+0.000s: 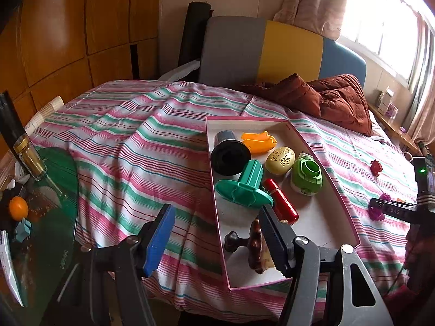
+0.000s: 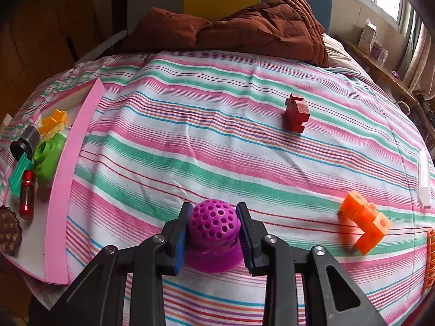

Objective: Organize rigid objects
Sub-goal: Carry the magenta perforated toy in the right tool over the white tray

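Note:
A pink-rimmed white box (image 1: 320, 217) lies on the striped bed and holds a black cup (image 1: 229, 154), an orange piece (image 1: 259, 141), a cream egg (image 1: 280, 159), a green dispenser (image 1: 307, 175), a teal spool (image 1: 244, 187), a red tube (image 1: 281, 202) and a brown carved piece (image 1: 257, 247). My left gripper (image 1: 217, 240) is open and empty above the box's near left edge. My right gripper (image 2: 213, 237) is shut on a purple perforated toy (image 2: 213, 231) resting on the bed. The box (image 2: 58, 190) also shows at the left of the right wrist view.
A red block (image 2: 296, 112) and an orange block piece (image 2: 364, 221) lie loose on the bed. A brown quilt (image 2: 244, 24) is bunched at the headboard. A glass side table (image 1: 49, 217) at left carries a jar (image 1: 30, 156) and an orange (image 1: 18, 207).

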A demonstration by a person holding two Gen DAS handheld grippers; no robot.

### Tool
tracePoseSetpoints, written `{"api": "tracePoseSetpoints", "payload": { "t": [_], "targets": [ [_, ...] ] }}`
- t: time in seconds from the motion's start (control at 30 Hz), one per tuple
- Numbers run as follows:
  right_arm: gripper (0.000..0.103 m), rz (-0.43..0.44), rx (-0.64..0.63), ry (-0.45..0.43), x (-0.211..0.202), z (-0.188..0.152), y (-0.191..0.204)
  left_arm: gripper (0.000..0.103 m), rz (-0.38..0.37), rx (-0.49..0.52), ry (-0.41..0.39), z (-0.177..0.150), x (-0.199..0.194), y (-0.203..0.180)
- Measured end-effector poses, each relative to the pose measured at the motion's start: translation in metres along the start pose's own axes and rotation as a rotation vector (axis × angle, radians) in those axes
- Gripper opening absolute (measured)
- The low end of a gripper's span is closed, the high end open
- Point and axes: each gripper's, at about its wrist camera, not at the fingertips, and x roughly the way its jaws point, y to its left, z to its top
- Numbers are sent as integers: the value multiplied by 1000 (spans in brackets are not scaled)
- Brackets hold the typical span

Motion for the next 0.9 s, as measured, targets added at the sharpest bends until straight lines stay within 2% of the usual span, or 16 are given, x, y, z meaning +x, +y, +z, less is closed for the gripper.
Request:
{"api": "tracePoseSetpoints", "payload": {
  "t": [0.3, 0.57, 0.73, 0.9],
  "targets": [
    [32, 103, -50, -62, -27, -2, 33, 65, 6, 4, 2, 0, 1, -2],
    [32, 257, -194, -140, -62, -2, 88, 65, 12, -3, 2, 0, 3, -1],
    [32, 316, -292, -138, -68, -5, 128, 65, 20, -10, 5, 0, 4, 1],
    [32, 301, -373, -96, -52, -7, 161, 65, 24, -6, 1, 0, 4, 2]
  ]
}}
